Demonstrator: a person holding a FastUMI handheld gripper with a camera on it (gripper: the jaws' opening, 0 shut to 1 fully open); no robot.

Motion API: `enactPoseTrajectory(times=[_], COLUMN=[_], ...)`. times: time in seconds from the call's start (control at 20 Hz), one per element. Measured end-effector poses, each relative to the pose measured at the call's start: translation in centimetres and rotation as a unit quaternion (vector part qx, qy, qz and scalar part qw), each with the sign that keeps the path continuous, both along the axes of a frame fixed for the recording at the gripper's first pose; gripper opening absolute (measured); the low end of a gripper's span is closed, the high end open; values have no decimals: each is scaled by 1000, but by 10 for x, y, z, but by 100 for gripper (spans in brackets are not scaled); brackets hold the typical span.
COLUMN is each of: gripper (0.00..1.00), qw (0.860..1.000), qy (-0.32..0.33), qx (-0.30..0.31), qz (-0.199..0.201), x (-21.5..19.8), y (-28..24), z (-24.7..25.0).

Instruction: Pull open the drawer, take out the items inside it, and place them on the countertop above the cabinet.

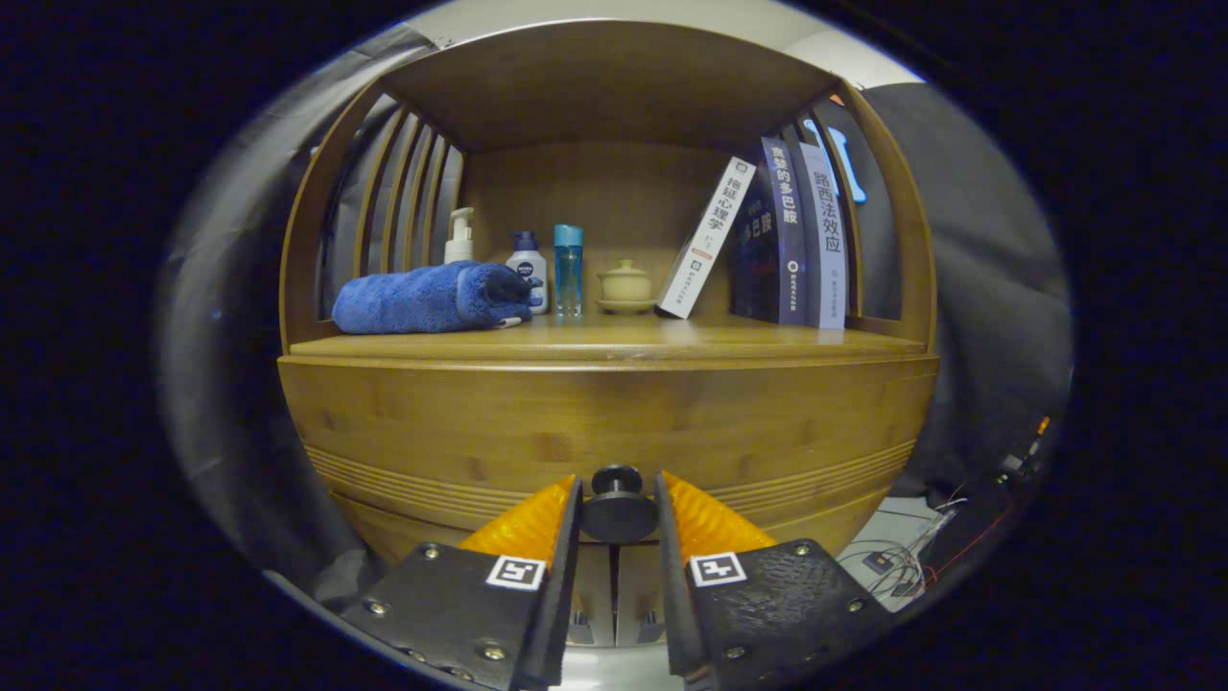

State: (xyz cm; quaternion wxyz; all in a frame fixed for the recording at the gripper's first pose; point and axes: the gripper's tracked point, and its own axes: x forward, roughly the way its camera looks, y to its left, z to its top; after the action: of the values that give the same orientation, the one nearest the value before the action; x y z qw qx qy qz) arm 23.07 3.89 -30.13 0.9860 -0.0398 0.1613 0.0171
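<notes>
Clamped on the dark round knob (pixel 618 506) of the wooden drawer (pixel 604 422), gripper (pixel 619 499) fingers either side. Above, on the countertop (pixel 614 341): blue towel (pixel 427 297), bottles, Chinese-titled books (pixel 767 240) far right.

You're facing a wooden cabinet (pixel 614 422) with an open shelf bay above, slatted side panels (pixel 403 192) and a wooden top board (pixel 604 82). Behind and to both sides you've got dark cloth (pixel 979 288) hanging as the booth wall. Pale wall strip (pixel 614 11) shows above the cabinet. Light grey floor (pixel 902 537) to your lower right, with loose cables and small electronics (pixel 921 557) lying on it. Lighting dim and warm on the wood.
</notes>
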Motion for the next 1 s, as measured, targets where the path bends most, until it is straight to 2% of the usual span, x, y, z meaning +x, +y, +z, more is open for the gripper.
enactPoseTrajectory(times=[0.2,0.35,0.75,1.0], gripper=[41,29,29,29], qw=[999,998,998,998], qy=[33,58,67,57], qx=[5,0,10,3], qz=[12,11,-4,0], x=[4,0,-39,-71], y=[1,-1,-7,-12], z=[-6,-7,2,8])
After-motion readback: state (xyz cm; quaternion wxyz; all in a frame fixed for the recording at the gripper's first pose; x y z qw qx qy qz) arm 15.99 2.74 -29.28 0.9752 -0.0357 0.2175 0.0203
